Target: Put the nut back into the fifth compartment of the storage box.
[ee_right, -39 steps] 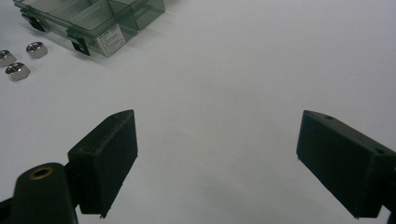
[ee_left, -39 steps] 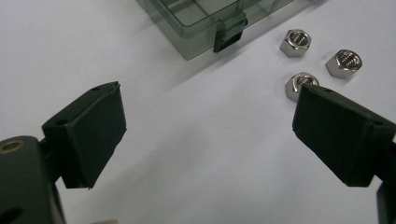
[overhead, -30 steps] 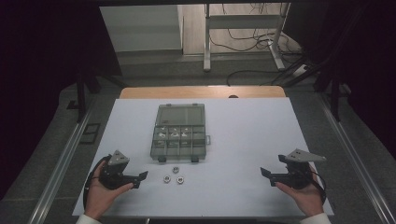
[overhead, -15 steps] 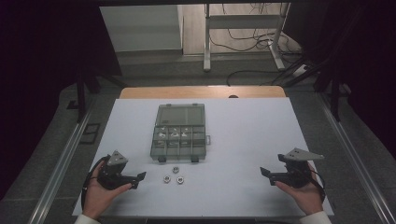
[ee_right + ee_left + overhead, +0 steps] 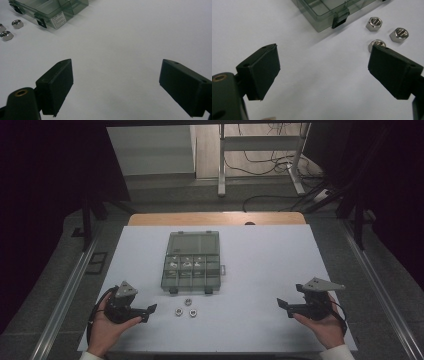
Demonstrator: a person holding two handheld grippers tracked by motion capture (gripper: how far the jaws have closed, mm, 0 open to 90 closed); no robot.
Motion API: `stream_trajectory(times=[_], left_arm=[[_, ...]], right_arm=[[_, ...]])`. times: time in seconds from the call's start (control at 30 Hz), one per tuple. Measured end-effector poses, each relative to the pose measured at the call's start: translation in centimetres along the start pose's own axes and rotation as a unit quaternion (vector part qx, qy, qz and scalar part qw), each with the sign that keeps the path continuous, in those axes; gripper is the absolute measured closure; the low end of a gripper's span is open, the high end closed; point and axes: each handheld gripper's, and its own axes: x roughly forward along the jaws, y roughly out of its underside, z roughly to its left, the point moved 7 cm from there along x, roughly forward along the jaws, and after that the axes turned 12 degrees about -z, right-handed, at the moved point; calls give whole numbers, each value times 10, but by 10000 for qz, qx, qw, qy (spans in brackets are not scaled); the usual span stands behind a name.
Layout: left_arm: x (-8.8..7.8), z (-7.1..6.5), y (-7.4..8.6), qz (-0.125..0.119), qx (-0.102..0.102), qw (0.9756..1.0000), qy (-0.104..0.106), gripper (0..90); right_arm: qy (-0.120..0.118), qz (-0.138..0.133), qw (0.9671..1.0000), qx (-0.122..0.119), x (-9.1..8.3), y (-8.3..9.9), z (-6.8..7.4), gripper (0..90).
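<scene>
Both grippers, left gripper [image 5: 145, 311] and right gripper [image 5: 283, 305], rest near the desk's [image 5: 260, 265] front corners, fingers apart, holding nothing.

You see a smoky grey clear box [image 5: 191, 261], three silver nuts [image 5: 185, 308], a white table [image 5: 260, 270], and black grippers [image 5: 144, 310].

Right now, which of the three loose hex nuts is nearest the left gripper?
The leftmost hex nut, closest to the left gripper; in the left gripper view its jaw partly hides that nut.
</scene>
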Motion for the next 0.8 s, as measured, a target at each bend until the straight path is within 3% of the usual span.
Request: stream_trajectory(times=[0.37, 0.63, 0.8], left_arm=[[3, -15, -13, 169, 274, 9993, 207, 132], [0, -30, -29, 412, 441, 9974, 383, 122], [9, -39, -32, 584, 494, 9960, 462, 122]], right_arm=[[5, -33, 10000, 9, -2, -2, -1, 124], [-20, -103, 9999, 18, -3, -6, 1, 123], [-14, -100, 9999, 22, -3, -6, 0, 123]])
